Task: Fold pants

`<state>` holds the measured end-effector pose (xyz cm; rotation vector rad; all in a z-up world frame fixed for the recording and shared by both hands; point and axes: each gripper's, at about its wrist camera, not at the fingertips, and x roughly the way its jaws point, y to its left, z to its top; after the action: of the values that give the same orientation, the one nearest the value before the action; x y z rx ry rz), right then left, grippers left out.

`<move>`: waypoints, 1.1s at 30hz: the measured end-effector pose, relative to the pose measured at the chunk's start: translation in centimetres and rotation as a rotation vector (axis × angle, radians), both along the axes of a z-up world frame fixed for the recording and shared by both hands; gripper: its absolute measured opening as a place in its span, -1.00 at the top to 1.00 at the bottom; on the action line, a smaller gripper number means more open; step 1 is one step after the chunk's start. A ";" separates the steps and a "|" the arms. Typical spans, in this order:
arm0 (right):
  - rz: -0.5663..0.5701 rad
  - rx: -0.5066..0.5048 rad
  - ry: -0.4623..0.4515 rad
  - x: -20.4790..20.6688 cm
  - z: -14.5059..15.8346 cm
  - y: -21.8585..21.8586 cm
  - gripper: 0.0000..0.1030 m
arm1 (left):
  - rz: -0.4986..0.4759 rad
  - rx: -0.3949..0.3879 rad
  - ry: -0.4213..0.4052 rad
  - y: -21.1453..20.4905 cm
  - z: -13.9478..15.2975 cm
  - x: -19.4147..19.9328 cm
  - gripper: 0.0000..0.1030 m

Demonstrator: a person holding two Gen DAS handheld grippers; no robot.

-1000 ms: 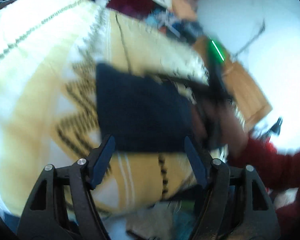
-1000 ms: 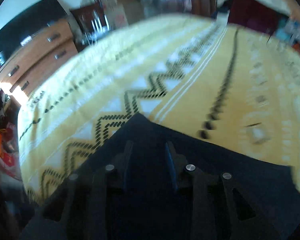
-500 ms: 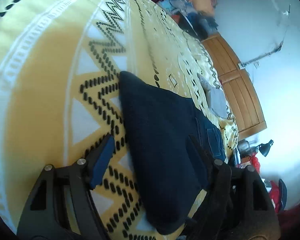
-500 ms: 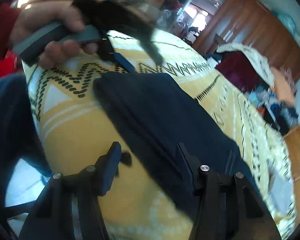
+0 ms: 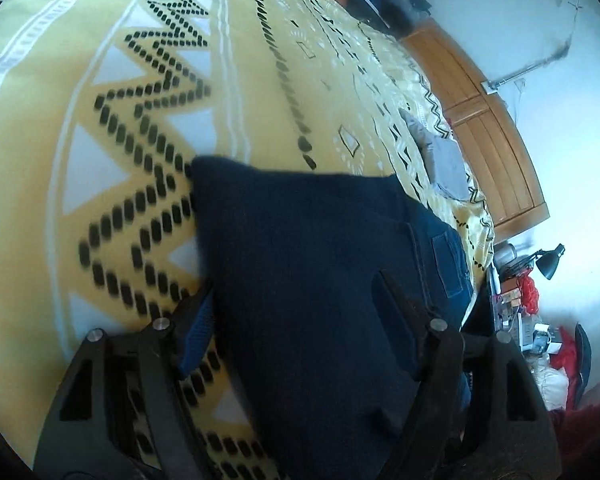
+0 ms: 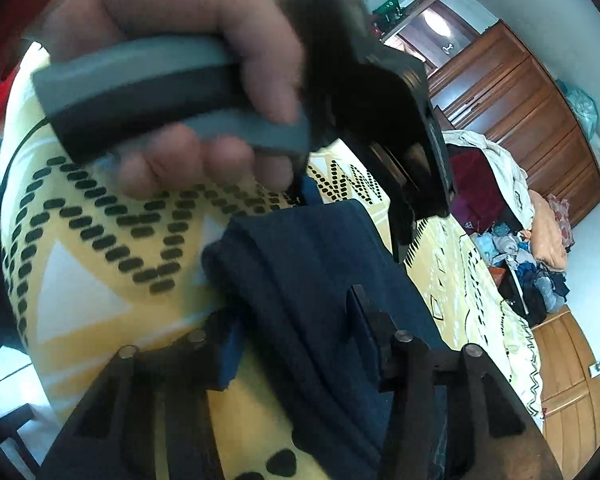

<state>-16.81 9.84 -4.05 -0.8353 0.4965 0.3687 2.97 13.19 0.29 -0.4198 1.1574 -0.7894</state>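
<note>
Two open claws, left claw (image 5: 296, 304), right claw (image 6: 296, 332), straddling folded pants (image 5: 320, 280), yellow bedspread (image 5: 140, 120)

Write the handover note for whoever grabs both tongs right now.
Left tongs: open, straddling the folded edge of the dark navy pants, not clamped.
Right tongs: open, also over the pants, nothing gripped.
Pants lie folded into a thick, narrow stack on the yellow patterned bedspread, back pocket showing at the far end.
Done: lengthwise folds, by the look of the layers.
Left: probably one more fold across, then tidy.

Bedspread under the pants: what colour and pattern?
Yellow and white bedspread with black dotted zigzags, clearest in the left wrist view.
</note>
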 end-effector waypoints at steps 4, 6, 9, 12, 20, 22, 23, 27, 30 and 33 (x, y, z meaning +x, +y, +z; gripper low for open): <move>-0.033 0.012 0.008 0.6 0.2 0.3 0.02 | 0.017 -0.012 -0.009 0.1 -0.3 0.9 -0.41; -0.046 0.048 0.061 1.6 0.2 0.2 0.28 | 0.021 0.003 -0.027 0.1 -0.3 1.3 -0.01; -0.062 0.160 0.143 3.3 1.6 -1.2 0.66 | 0.025 -0.025 -0.026 0.2 0.4 1.6 0.65; -0.077 0.317 0.161 4.4 4.8 -4.3 0.69 | 0.009 -0.034 -0.118 -1.1 3.3 0.7 0.66; -0.164 0.649 0.145 5.0 11.8 -15.7 0.70 | -0.064 -0.093 -0.279 -9.6 10.7 -0.4 0.66; -0.193 0.690 0.135 3.7 12.8 -18.4 0.70 | -0.077 -0.102 -0.282 -11.7 11.2 -0.4 0.66; -0.207 0.713 0.131 3.5 13.2 -19.7 0.70 | -0.088 -0.101 -0.287 -12.7 11.4 -0.5 0.66; -0.274 0.838 0.141 2.6 13.6 -25.5 0.70 | -0.147 -0.069 -0.319 -17.7 12.5 -1.2 0.66; -0.320 0.934 0.153 1.5 13.2 -29.7 0.70 | -0.190 -0.046 -0.325 -21.1 12.7 -1.7 0.66; -0.362 1.008 0.159 0.7 12.7 -33.9 0.70 | -0.228 -0.029 -0.327 -24.7 12.6 -2.2 0.66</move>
<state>-16.09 -24.05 8.60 0.2618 0.5158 0.2963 0.75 -11.55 12.90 -0.1741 0.8959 -1.0323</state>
